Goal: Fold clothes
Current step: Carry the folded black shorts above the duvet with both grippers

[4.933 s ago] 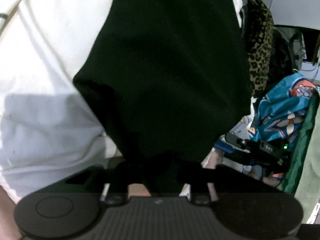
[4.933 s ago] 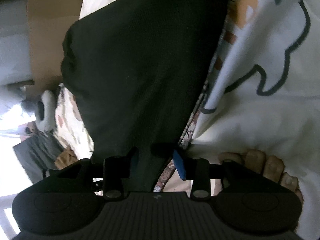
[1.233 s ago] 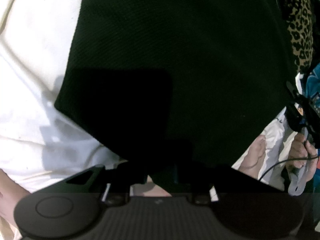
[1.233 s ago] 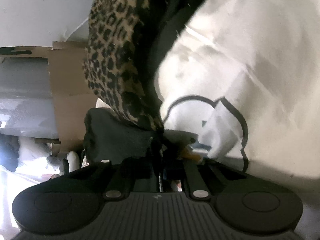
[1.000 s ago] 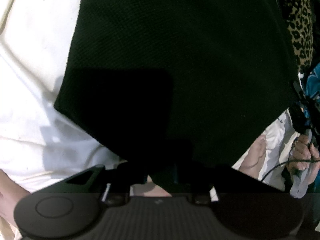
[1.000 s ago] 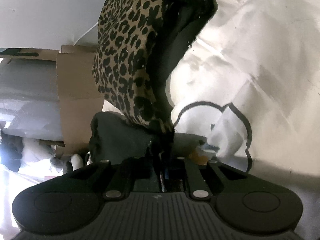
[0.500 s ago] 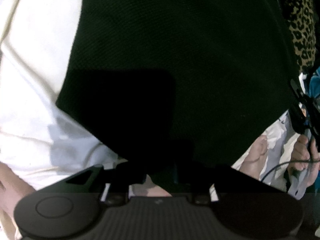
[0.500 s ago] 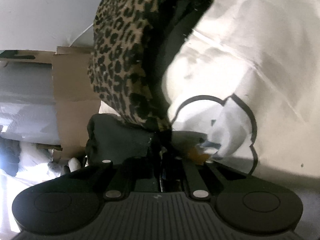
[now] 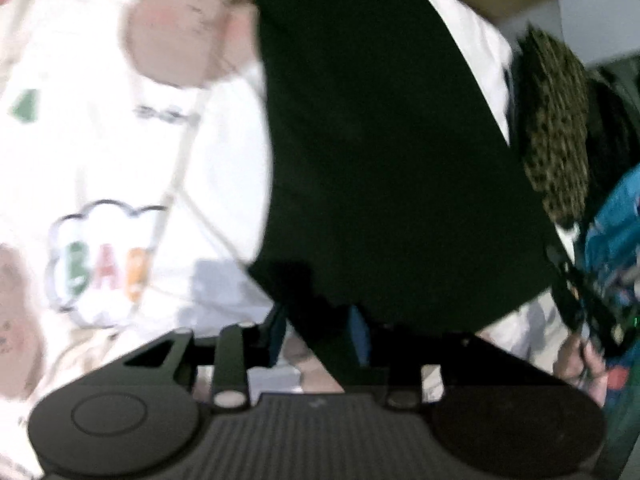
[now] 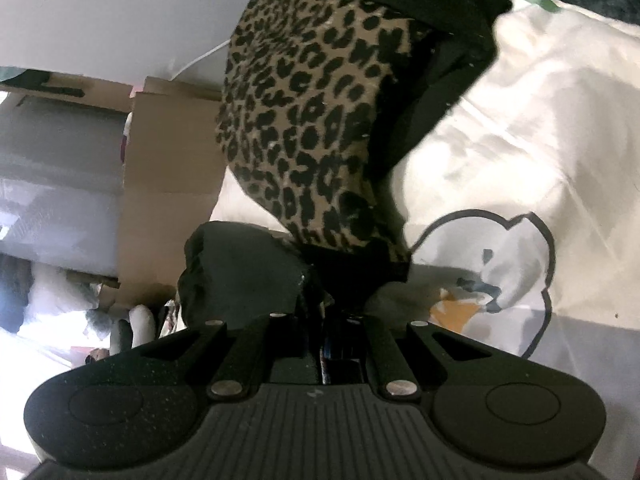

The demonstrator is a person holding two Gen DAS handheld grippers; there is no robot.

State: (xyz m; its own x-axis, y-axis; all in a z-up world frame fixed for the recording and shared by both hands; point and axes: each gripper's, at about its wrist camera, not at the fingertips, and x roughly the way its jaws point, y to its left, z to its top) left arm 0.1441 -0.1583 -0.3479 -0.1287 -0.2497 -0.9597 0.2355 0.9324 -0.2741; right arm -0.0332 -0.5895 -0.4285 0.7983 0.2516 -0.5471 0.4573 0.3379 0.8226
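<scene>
A black garment [image 9: 384,160] is spread over a white printed sheet [image 9: 120,160]. Its near corner hangs between the fingers of my left gripper [image 9: 318,332]. That gripper's jaws are opening, and the left pad stands clear of the cloth. In the right wrist view my right gripper [image 10: 342,332] is shut, and a dark fold of the black garment [image 10: 240,272] runs into its closed tips. A leopard-print garment [image 10: 304,120] stands just behind those tips. The left wrist view shows the right gripper [image 9: 588,304] at the garment's far right corner, held by a person's hand [image 9: 580,364].
The sheet [image 10: 520,140] bears cloud and bear prints. Cardboard boxes [image 10: 168,152] stand beyond it. A blue patterned cloth [image 9: 616,232] and the leopard-print garment [image 9: 556,140] lie at the right of the black garment. More dark clothes are piled at the back.
The left gripper has lifted away from the black garment and its jaws have widened; more of the printed sheet shows. The right gripper stays shut and has risen slightly.
</scene>
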